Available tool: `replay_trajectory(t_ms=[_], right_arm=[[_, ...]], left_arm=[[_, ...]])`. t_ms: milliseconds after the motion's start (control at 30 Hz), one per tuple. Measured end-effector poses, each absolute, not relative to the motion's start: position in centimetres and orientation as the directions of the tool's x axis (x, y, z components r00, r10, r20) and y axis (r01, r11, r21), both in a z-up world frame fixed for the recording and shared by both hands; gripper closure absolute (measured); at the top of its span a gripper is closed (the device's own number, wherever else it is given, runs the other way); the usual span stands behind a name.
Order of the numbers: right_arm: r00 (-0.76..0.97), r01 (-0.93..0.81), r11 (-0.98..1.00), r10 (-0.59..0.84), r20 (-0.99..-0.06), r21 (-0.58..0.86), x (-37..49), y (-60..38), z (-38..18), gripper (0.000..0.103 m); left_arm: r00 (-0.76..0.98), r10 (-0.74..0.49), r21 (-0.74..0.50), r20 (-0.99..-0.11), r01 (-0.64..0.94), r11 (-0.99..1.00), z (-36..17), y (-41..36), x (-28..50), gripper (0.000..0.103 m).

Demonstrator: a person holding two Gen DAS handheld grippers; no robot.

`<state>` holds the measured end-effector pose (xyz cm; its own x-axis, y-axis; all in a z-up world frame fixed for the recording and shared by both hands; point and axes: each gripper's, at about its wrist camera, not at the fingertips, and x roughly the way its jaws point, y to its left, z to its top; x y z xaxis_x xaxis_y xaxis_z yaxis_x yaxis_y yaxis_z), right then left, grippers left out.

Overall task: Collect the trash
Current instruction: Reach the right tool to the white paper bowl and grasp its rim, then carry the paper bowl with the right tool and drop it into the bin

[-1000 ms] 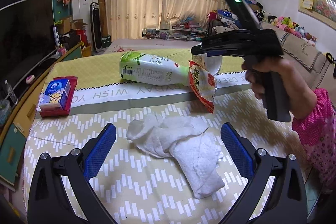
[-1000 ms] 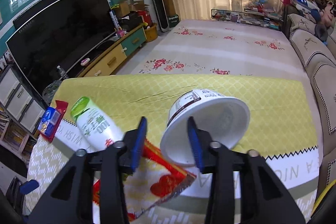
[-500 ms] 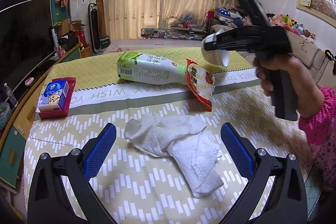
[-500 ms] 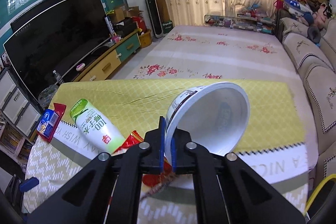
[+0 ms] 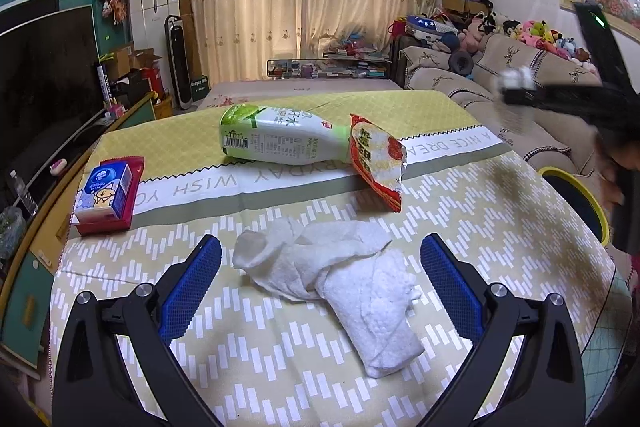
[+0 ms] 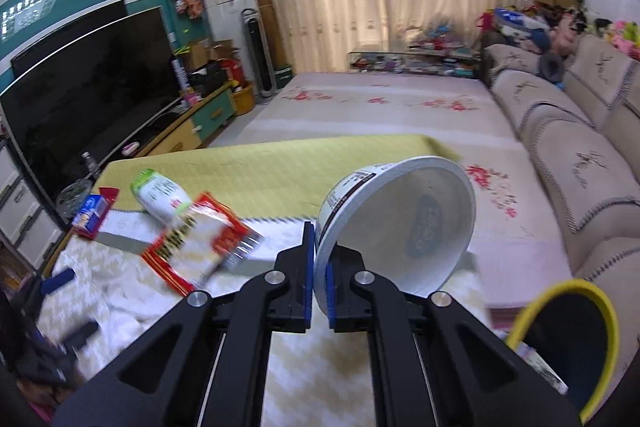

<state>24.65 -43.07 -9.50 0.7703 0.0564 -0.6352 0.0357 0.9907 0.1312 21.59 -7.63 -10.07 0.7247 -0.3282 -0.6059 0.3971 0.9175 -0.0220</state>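
Right wrist: right gripper [image 6: 318,277] pinches empty white bowl [image 6: 400,227] rim; bin [image 6: 576,339] contents unclear.

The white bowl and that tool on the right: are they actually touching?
Touching. In the right wrist view the right tool is shut on the white bowl, its two blue pads pinching the rim from either side.

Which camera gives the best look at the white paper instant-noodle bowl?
The right wrist view: the white paper instant-noodle bowl fills the centre, rim pinched by the right gripper, inside visible. The left wrist view shows only a blurred white scrap at that gripper's tip.
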Motion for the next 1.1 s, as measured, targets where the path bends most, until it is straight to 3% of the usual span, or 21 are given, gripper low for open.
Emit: replay_trajectory(t_ms=[333, 733, 967, 1100], right_arm=[[0.722, 0.284, 0.954, -0.15, -0.675, 0.092, 16.9, -53.0, -11.8, 0.098], [0.619, 0.446, 0.892, -0.244, -0.747, 0.079, 13.7, -60.4, -16.5, 0.098], [0.589, 0.491, 0.864, -0.236, -0.773, 0.11, 13.0, -61.6, -18.5, 0.083], [0.596, 0.479, 0.87, -0.225, -0.771, 0.116, 12.5, -61.1, -18.3, 0.083]], left_arm=[[0.731, -0.327, -0.021, -0.599, 0.394, 0.919, -9.9, -7.4, 21.5, 0.005], [0.729, -0.323, -0.015, -0.604, 0.394, 0.919, -10.0, -7.5, 21.6, 0.005], [0.723, -0.338, -0.028, -0.602, 0.404, 0.914, -10.0, -7.7, 21.6, 0.005], [0.696, -0.334, -0.017, -0.636, 0.419, 0.908, -10.0, -9.0, 21.6, 0.005]])
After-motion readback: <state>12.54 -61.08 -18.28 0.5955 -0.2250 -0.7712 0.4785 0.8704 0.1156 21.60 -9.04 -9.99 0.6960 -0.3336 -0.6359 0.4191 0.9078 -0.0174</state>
